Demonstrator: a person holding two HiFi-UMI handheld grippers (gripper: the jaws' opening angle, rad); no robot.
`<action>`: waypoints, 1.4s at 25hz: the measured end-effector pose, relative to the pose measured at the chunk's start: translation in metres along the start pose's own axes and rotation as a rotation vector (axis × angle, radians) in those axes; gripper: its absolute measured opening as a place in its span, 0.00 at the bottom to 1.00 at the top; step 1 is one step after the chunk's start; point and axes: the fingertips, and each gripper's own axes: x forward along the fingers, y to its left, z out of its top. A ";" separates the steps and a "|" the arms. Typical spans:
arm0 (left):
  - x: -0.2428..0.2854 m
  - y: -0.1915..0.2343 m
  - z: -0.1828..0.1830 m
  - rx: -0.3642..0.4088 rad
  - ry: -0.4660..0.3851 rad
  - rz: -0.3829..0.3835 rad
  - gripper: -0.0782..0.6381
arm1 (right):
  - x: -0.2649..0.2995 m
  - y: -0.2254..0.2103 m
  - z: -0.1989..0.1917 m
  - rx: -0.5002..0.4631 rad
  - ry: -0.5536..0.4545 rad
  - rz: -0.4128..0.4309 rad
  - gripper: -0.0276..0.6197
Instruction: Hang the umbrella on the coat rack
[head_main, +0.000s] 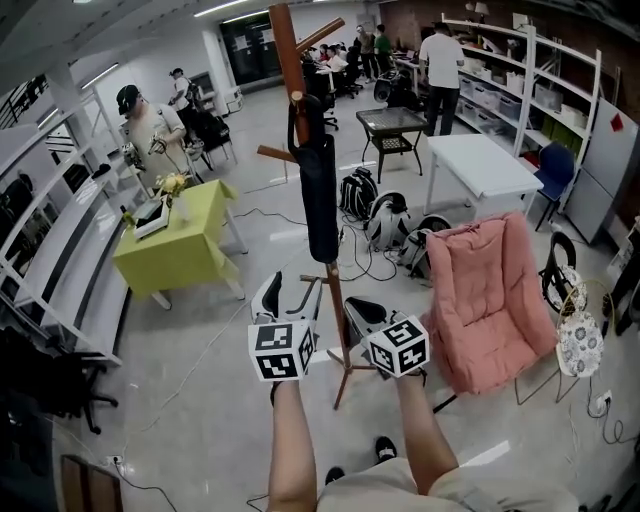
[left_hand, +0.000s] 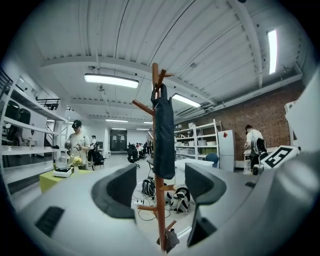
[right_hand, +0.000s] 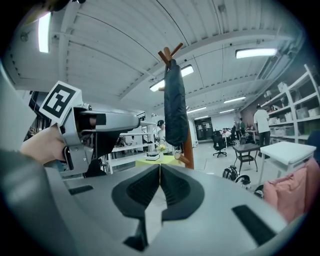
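The umbrella (head_main: 320, 195) is a dark, folded fabric cylinder, slightly creased. It hangs from an upper peg of the coat rack (head_main: 290, 60), close against the pole. Its top is looped over the peg and its lower end hangs free, well above the rack's feet. In the left gripper view the umbrella (left_hand: 163, 135) covers the upper half of the pole. In the right gripper view the umbrella (right_hand: 175, 110) hangs just below the forked top pegs.

The coat rack is round-section, reddish-brown wood: one upright pole, short pegs angled upward, and splayed legs on the smooth grey floor (head_main: 200, 400).

My left gripper (head_main: 292, 295) is held low in front of the rack, apart from it. Its jaws stand wide apart. In its own view the left gripper (left_hand: 160, 185) has hold of nothing; the rack's pole (left_hand: 160, 215) shows through the gap but stands well beyond the dark, curved pads.

My right gripper (head_main: 362, 312) is just beside the left one, also short of the rack. In its own view the right gripper (right_hand: 159, 185) has its ribbed black pads pressed together along one thin seam, with nothing between them.

A padded pink chair (head_main: 490, 300) with quilted cushioning stands to the right of the rack. A table with a yellow-green cloth (head_main: 180, 250) stands to the left, and a white table (head_main: 480, 165) stands farther back on the right. Backpacks (head_main: 385, 220) lie on the floor behind the rack.
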 end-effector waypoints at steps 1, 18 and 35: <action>-0.003 -0.001 -0.003 -0.004 0.001 0.003 0.54 | -0.002 -0.001 0.001 0.004 -0.010 -0.007 0.05; -0.059 -0.004 -0.076 -0.012 0.021 -0.037 0.49 | -0.028 -0.021 -0.022 0.052 -0.004 -0.105 0.05; -0.071 -0.001 -0.076 -0.054 -0.029 -0.012 0.12 | -0.026 -0.002 -0.026 0.040 -0.008 -0.076 0.05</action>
